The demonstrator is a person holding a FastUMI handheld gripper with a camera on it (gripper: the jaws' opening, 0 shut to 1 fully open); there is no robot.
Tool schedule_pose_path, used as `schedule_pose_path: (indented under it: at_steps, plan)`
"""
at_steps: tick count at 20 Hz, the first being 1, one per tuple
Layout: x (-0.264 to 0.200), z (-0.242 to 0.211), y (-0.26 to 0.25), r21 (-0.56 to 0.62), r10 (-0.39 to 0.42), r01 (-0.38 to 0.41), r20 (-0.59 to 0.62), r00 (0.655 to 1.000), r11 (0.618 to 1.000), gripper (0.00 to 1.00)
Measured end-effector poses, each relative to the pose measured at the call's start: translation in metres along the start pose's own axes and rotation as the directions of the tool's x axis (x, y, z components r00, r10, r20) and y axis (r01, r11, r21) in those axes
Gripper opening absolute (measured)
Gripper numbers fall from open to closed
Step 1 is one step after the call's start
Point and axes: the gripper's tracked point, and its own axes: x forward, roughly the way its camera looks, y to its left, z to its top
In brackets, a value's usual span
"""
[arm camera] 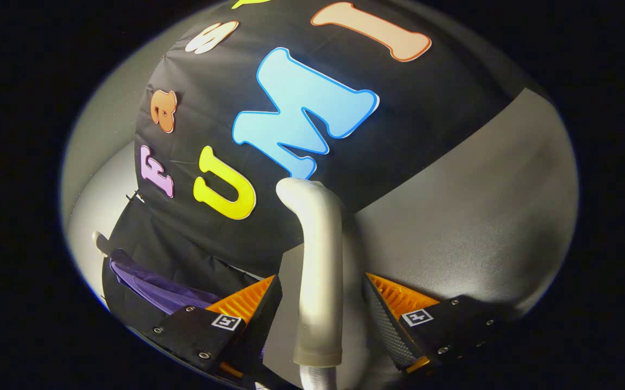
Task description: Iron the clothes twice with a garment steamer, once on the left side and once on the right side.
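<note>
Item 1, steamer (320, 260): pale tube-shaped handle with a bent head at the top. It stands between my gripper (320, 319) fingers and rises past them, its head curling over toward the booth wall. A ribbed hose leaves its lower end, below the fingers.

Item 2, gripper: one finger lies on each side of the steamer handle. The left one sits close against it; on the right I see a thin gap of shadow, so I cannot tell whether both fingers press the handle or only bracket it. I judge the hold is low on the handle so that the head stays free to meet the cloth.

Item 3, garment (155, 287): purple cloth, hung from a pale hanger (100, 242) against the wall. It lies well to the left of the steamer and lower than the steamer's head, partly hidden behind the left finger. The steamer head is not touching it.

Item 4, wall (426, 108): black cloth, directly beyond the steamer head. A grey surface meets it to the right of the steamer; I cannot tell whether that is worktop or floor.

Status, by my judgement: the steamer is carried tilted and pointed away from the garment, so no pass is under way here. I must swing left to reach the cloth.
</note>
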Motion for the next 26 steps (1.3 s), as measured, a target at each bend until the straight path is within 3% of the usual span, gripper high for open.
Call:
schedule_pose_path:
  at_steps: [2, 6, 7, 13, 17, 20, 26]
  plan:
    - [0.003, -0.001, 0.001, 0.044, 0.007, -0.006, -0.022, 1.0, 0.999, 0.81]
    - [0.008, -0.001, 0.0, 0.107, 0.007, -0.003, -0.038, 0.999, 0.994, 0.4]
    - [0.006, 0.001, 0.001, 0.114, 0.002, 0.002, -0.035, 0.999, 0.993, 0.37]
    - [-0.007, -0.013, 0.017, 0.042, 0.013, -0.012, -0.027, 1.0, 0.999, 0.25]
    - [-0.027, -0.029, 0.026, -0.032, -0.033, 0.033, 0.01, 0.999, 0.999, 0.25]
    - [-0.058, -0.041, 0.054, -0.03, 0.01, -0.008, 0.055, 0.998, 1.0, 0.25]
    - [-0.108, -0.083, 0.097, -0.108, -0.025, 0.044, 0.171, 0.985, 0.993, 0.25]
